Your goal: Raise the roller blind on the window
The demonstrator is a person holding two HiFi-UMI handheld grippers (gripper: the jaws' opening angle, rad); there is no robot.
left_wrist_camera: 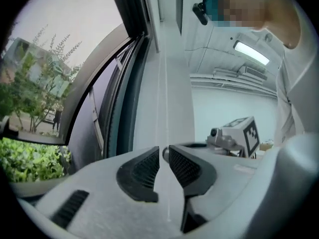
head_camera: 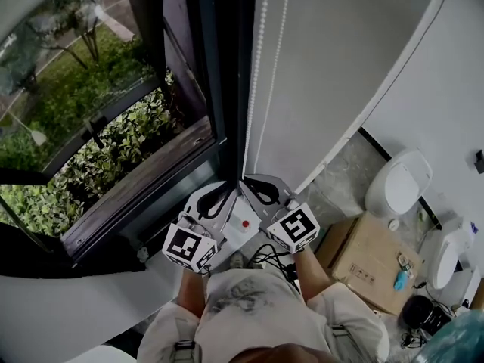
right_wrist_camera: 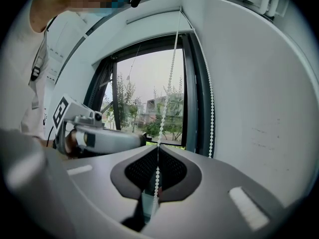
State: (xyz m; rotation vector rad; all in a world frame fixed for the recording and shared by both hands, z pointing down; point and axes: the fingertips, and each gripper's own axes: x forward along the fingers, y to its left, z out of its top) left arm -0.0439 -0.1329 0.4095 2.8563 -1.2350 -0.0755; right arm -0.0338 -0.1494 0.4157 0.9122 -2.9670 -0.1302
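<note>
Two strands of the white bead chain (head_camera: 257, 66) hang down the wall beside the dark window frame (head_camera: 227, 89). My right gripper (right_wrist_camera: 156, 151) is shut on one strand of the chain (right_wrist_camera: 172, 78), which runs up to the top of the window; the other strand (right_wrist_camera: 212, 108) hangs free to its right. Next to it, my left gripper (left_wrist_camera: 164, 152) has a narrow gap between its pads (left_wrist_camera: 144, 171), and a faint pale line passes through the gap unpressed. In the head view the left gripper (head_camera: 229, 189) and the right gripper (head_camera: 253, 184) sit side by side at the chain. The window pane shows uncovered.
A white wall (head_camera: 355, 59) runs to the right of the chain. On the floor below are a cardboard box (head_camera: 370, 259), white sanitary fixtures (head_camera: 397, 187), a white box with a red button (head_camera: 243, 225) and cables. The sill (head_camera: 144, 195) lies left, with greenery outside.
</note>
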